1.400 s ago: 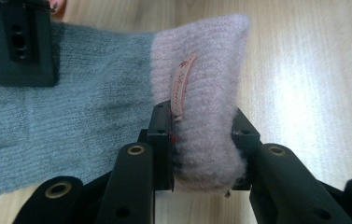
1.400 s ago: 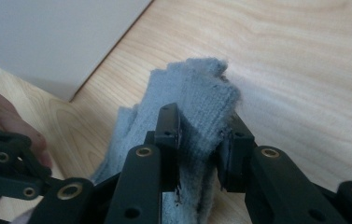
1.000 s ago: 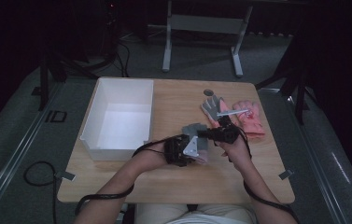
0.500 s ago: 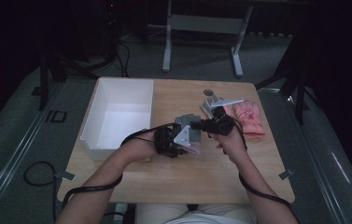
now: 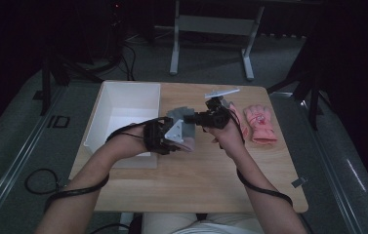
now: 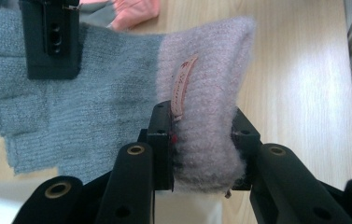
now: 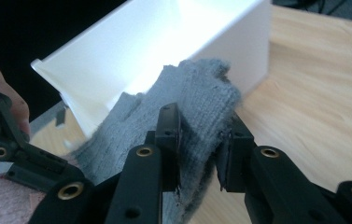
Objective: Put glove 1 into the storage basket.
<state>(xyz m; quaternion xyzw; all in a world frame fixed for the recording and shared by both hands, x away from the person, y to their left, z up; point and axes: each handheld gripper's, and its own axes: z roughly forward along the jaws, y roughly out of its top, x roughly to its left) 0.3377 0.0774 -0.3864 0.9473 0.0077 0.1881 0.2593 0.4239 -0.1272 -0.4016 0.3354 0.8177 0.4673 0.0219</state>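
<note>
From above, my left claw [image 5: 184, 139] and right claw [image 5: 191, 118] hold the grey glove [image 5: 181, 119] up over the surface [image 5: 196, 180], beside the white box [image 5: 123, 105]; pink gloves [image 5: 259, 124] lie right; left claw view: clamped on the glove's pinkish cuff [image 6: 206, 93]; right claw view: clamped on its grey finger end [image 7: 197, 107].

A grey knitted glove [image 6: 85, 112] with short, open finger ends and a fuzzy pale-pink cuff [image 6: 211, 116] hangs stretched out above the wooden table. A small tag sits on the cuff.
</note>
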